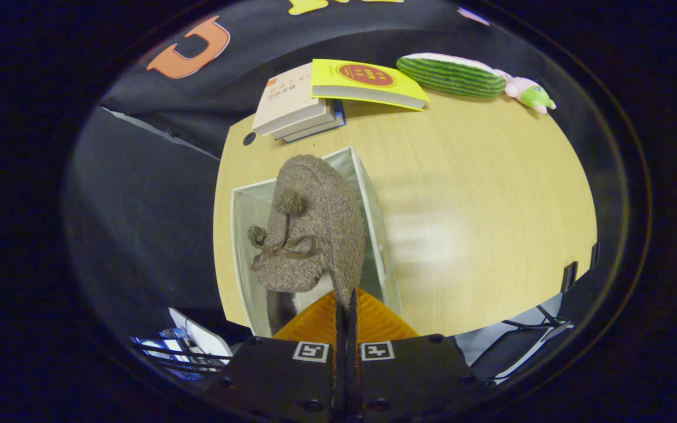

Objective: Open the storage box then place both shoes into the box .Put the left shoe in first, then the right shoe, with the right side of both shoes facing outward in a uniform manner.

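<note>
**A:** What do I have in the claw at this moment?

**B:** From my station I see the gripper (pixel 347 302) with its two fingers pressed narrow together, and the back rim of a brown fuzzy wool slipper shoe with two pompoms and a thin brown bow (pixel 315 229) is pinched between them. So the claw is holding the shoe by its heel edge. The toe points away from the fingers, and the shoe hangs just ahead of them.

**A:** And the box, where is it?

**B:** The pale grey-white fabric storage box with an open top (pixel 374 200) stands on the light wooden table (pixel 491 194), directly under and around the shoe. The shoe is over the opening; I see the box walls on both sides of it and at the far end. If the sole touches the box bottom, I cannot tell. Below the shoe, near the fingers, there is something dark inside the box, but it is too hidden for me to name it.

**A:** What else is on the table?

**B:** Beyond the box lies a stack of books with a beige cover on top (pixel 291 108), and a yellow book with a red round mark (pixel 368 82) leans on that stack. Further away lie a green striped plush toy like a watermelon slice (pixel 453 74) and, just beside it, a small pink and green plush toy (pixel 529 94).
</note>
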A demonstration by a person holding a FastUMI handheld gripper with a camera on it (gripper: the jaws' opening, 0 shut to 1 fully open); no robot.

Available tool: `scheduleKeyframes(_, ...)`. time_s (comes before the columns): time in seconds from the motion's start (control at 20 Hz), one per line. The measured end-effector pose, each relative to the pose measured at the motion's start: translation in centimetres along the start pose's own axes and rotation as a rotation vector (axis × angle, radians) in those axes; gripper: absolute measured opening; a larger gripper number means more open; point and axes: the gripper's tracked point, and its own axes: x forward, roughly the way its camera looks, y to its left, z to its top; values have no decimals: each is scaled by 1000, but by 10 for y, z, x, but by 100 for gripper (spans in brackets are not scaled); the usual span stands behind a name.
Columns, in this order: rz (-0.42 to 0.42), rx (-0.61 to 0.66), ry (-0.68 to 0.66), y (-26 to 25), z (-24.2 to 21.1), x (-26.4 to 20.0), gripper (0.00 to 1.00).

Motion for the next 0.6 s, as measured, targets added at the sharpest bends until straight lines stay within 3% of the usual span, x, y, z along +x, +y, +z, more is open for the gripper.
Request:
scheduleKeyframes(0.1,-8,18,3,-3,-1,4,7)
scheduleKeyframes(0.2,8,13,-17,0,0,2,14)
scheduleKeyframes(0.25,9,6,-30,2,0,-1,24)
scheduleKeyframes(0.3,7,-1,-47,2,2,-6,29)
scheduleKeyframes(0.55,-46,-80,-224,-3,8,-44,84)
scheduleKeyframes(0.6,-64,-93,-275,-6,10,-54,86)
